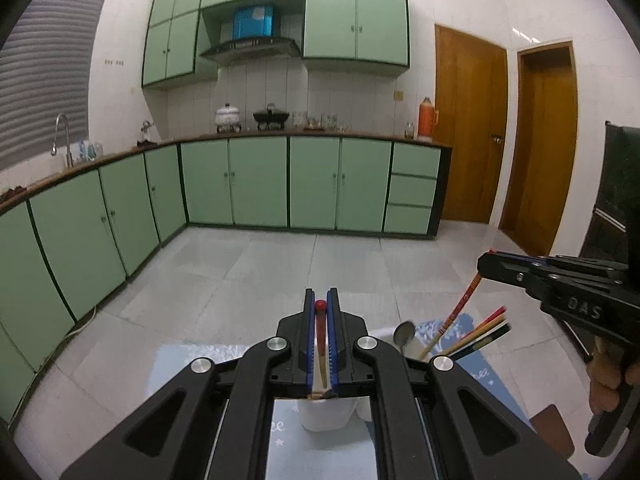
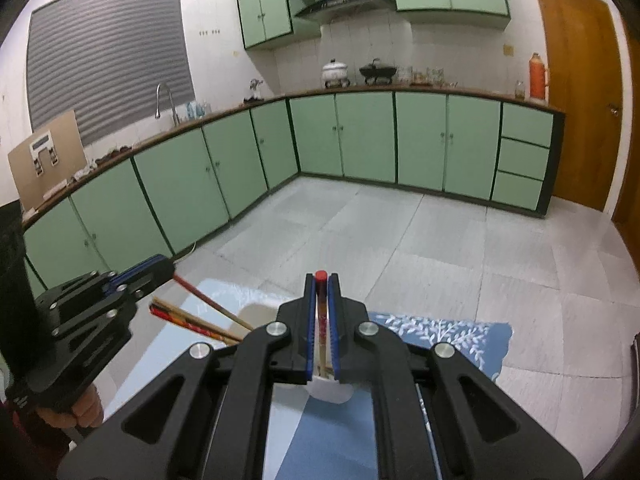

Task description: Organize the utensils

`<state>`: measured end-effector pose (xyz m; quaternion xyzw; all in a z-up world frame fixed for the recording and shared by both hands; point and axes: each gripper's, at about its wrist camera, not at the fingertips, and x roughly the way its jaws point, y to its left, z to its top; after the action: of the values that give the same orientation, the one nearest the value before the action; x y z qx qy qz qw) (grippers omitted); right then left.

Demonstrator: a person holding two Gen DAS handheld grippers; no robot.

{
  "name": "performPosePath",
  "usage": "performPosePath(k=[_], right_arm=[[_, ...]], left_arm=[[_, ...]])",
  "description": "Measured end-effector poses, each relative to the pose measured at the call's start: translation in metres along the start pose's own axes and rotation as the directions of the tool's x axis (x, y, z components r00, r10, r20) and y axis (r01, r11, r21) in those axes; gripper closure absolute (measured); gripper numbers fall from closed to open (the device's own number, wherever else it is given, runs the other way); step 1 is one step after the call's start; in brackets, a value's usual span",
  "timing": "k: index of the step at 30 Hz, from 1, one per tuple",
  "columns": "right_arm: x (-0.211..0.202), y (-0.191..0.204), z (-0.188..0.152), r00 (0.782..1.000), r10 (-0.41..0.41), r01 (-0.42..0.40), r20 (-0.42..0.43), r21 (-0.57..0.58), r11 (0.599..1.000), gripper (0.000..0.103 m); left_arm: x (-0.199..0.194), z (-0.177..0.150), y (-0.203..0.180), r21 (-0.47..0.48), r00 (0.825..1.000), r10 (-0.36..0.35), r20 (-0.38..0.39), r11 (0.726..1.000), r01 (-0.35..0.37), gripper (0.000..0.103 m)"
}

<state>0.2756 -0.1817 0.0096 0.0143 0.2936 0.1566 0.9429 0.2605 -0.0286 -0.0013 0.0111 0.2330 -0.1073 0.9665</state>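
Observation:
In the left wrist view my left gripper (image 1: pixel 321 294) is shut on a red-tipped chopstick (image 1: pixel 320 328), whose lower end dips into a white cup (image 1: pixel 326 416). To its right, my right gripper (image 1: pixel 482 266) pinches a red patterned chopstick (image 1: pixel 460 312). That chopstick slants down into a white holder (image 1: pixel 418 346) with a metal spoon (image 1: pixel 403 334) and several other chopsticks (image 1: pixel 480 334). The right wrist view shows my right gripper (image 2: pixel 321 278) shut on its chopstick (image 2: pixel 321 320) over a white cup (image 2: pixel 330 390). The left gripper (image 2: pixel 170 268) holds its chopstick (image 2: pixel 200 292) at the left.
A blue cloth with a white leaf pattern (image 2: pixel 440 332) covers the table under the cups. Beyond the table's edge lie a pale tiled floor (image 1: pixel 320 260) and green cabinets (image 1: pixel 260 180). A dark piece of furniture (image 1: pixel 612 200) stands at the right.

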Motion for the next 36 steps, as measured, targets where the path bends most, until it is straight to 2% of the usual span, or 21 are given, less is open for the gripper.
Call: performPosePath(k=[2, 4, 8, 9, 13, 14, 20, 22, 24, 28, 31, 36], right_arm=[[0.004, -0.001, -0.006, 1.000, 0.003, -0.003, -0.016, 0.002, 1.000, 0.092], [0.000, -0.001, -0.011, 1.000, -0.001, 0.001, -0.004, 0.008, 1.000, 0.088], [-0.024, -0.006, -0.017, 0.998, -0.024, 0.022, 0.055, 0.037, 0.999, 0.075], [-0.033, -0.008, -0.019, 0.997, -0.032, 0.029, 0.073, 0.050, 0.998, 0.073], [-0.063, -0.017, -0.029, 0.991, -0.063, 0.052, 0.121, 0.092, 0.994, 0.052], [-0.071, -0.017, -0.033, 0.989, -0.073, 0.060, 0.130, 0.105, 0.993, 0.043], [-0.110, -0.010, -0.065, 0.976, -0.140, 0.119, 0.169, 0.129, 0.985, 0.012], [-0.121, -0.005, -0.076, 0.973, -0.153, 0.131, 0.172, 0.129, 0.983, 0.010], [-0.128, -0.001, -0.085, 0.972, -0.165, 0.144, 0.169, 0.132, 0.981, 0.006], [-0.142, 0.009, -0.097, 0.970, -0.182, 0.164, 0.162, 0.122, 0.979, 0.006], [-0.150, 0.017, -0.101, 0.967, -0.189, 0.174, 0.168, 0.098, 0.980, 0.005], [-0.160, 0.032, -0.101, 0.971, -0.158, 0.147, 0.179, 0.073, 0.986, 0.005]], left_arm=[[0.009, -0.005, 0.002, -0.006, 1.000, -0.002, -0.027, 1.000, 0.002, 0.097], [0.012, -0.010, 0.007, -0.019, 0.999, -0.008, -0.039, 1.000, 0.007, 0.092], [0.004, -0.011, 0.014, -0.039, 1.000, 0.000, -0.022, 0.999, 0.000, 0.084], [-0.003, -0.011, 0.016, -0.045, 1.000, 0.005, -0.007, 0.999, -0.006, 0.079], [-0.029, -0.011, 0.019, -0.058, 0.999, 0.036, 0.037, 0.998, -0.034, 0.057], [-0.035, -0.011, 0.021, -0.064, 0.998, 0.041, 0.044, 0.997, -0.038, 0.055], [-0.078, -0.022, 0.019, -0.085, 0.995, 0.066, 0.080, 0.995, -0.059, 0.028], [-0.090, -0.027, 0.015, -0.081, 0.994, 0.074, 0.084, 0.994, -0.067, 0.018], [-0.100, -0.032, 0.013, -0.084, 0.994, 0.073, 0.076, 0.994, -0.067, 0.014], [-0.119, -0.043, 0.004, -0.081, 0.995, 0.076, 0.061, 0.994, -0.071, 0.007], [-0.131, -0.047, 0.000, -0.071, 0.996, 0.070, 0.060, 0.995, -0.066, 0.006], [-0.147, -0.050, -0.006, -0.064, 0.995, 0.072, 0.072, 0.996, -0.068, 0.006]])
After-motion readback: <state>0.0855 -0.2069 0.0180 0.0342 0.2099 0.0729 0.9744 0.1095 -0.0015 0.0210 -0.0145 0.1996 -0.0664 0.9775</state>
